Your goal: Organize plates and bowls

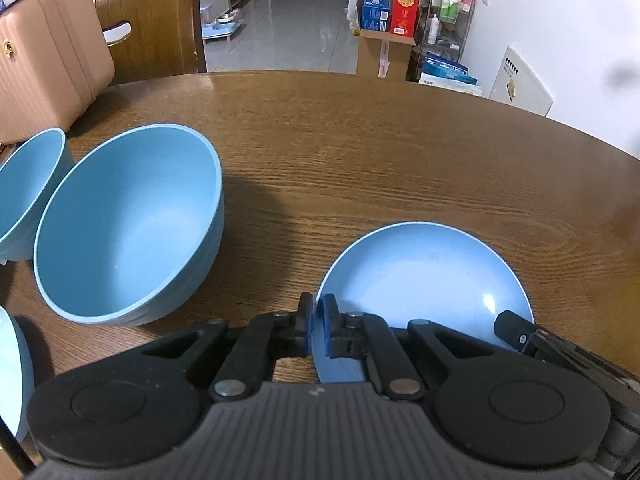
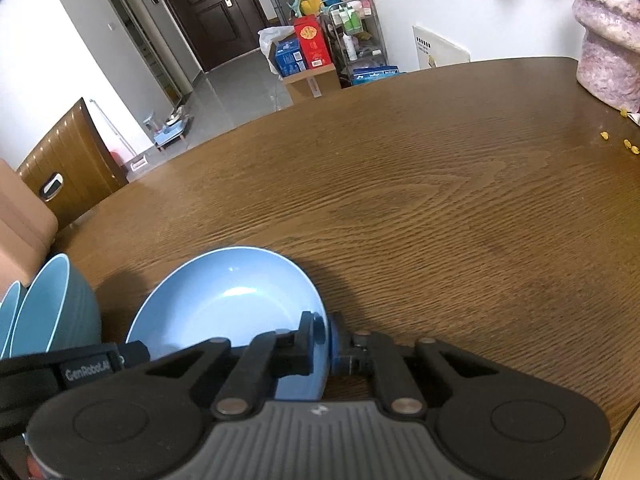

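Plate: a blue plate lies on the brown worktop, just in front of both claws, to the right of the bowls.
Left claw: the left claw is pinched together on the plate's near-left rim, one blue pad on each side of the edge.
Right claw: the right claw is clamped on the plate's right rim, the rim running between its pads.
Bowls: a large blue bowl stands left of the plate, apart from it; a second bowl sits just behind it, and a third rim shows at the near left.
Step in hand: likely a two-handed lift to carry the plate to its stack.
Risk, grip: both holds are thin rim pinches; uneven lifting could twist the plate out of one claw.
Risk, path: swinging left too low could knock the large bowl.
Risk, edge: the plate sits near the worktop's front; a slip could drop it off.
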### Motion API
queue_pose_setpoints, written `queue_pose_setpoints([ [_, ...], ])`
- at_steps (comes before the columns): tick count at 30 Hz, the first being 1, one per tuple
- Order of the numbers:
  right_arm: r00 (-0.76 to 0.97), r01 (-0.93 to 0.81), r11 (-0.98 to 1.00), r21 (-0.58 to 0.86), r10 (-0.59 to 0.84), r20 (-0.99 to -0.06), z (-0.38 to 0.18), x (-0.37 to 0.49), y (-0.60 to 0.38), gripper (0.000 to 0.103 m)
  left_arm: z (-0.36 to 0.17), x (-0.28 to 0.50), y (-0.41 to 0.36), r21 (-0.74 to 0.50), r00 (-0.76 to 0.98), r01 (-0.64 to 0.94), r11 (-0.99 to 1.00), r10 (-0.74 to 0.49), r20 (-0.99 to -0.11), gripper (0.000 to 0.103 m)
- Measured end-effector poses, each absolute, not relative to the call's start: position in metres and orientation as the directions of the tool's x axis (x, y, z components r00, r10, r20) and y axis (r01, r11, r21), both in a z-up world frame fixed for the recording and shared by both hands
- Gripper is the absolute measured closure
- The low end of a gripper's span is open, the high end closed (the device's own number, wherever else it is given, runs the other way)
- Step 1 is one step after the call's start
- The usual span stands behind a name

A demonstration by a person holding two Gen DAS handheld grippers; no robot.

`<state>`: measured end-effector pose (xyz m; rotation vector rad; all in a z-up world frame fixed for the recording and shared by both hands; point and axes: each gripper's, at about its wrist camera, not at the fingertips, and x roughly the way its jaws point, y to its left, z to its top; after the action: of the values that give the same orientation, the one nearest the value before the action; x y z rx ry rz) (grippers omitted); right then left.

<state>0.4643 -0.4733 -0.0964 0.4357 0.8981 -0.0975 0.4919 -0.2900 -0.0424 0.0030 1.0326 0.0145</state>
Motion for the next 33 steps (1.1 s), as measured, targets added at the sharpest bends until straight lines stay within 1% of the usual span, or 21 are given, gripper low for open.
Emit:
queue_pose_setpoints([
  [11, 0.669, 0.249, 0.907, 0.338, 0.091, -0.737, -0.084, 0.445, -0.474, 0.098, -0.034, 0.481, -0.286, 0.009, 0.532, 0.008, 1.000, 0.003, -0.847, 0.097],
  [22, 0.641, 0.253, 0.913, 0.320, 0.090, -0.762, -0.091, 0.447, -0.471, 0.097, -0.046, 0.480, -0.284, 0.022, 0.510, 0.011, 1.000, 0.013, -0.860, 0.097],
  [30, 0.624, 0.263, 0.914, 0.310, 0.084, -0.776, -0.095, 0.450, -0.469, 0.095, -0.050, 0.481, -0.283, 0.008, 0.480, 0.010, 1.000, 0.002, -0.877, 0.097],
  [33, 0.612, 0.269, 0.913, 0.306, 0.083, -0.786, -0.097, 0.450, -0.469, 0.088, -0.050, 0.484, -0.278, -0.027, 0.460, 0.007, 1.000, -0.028, -0.887, 0.097],
])
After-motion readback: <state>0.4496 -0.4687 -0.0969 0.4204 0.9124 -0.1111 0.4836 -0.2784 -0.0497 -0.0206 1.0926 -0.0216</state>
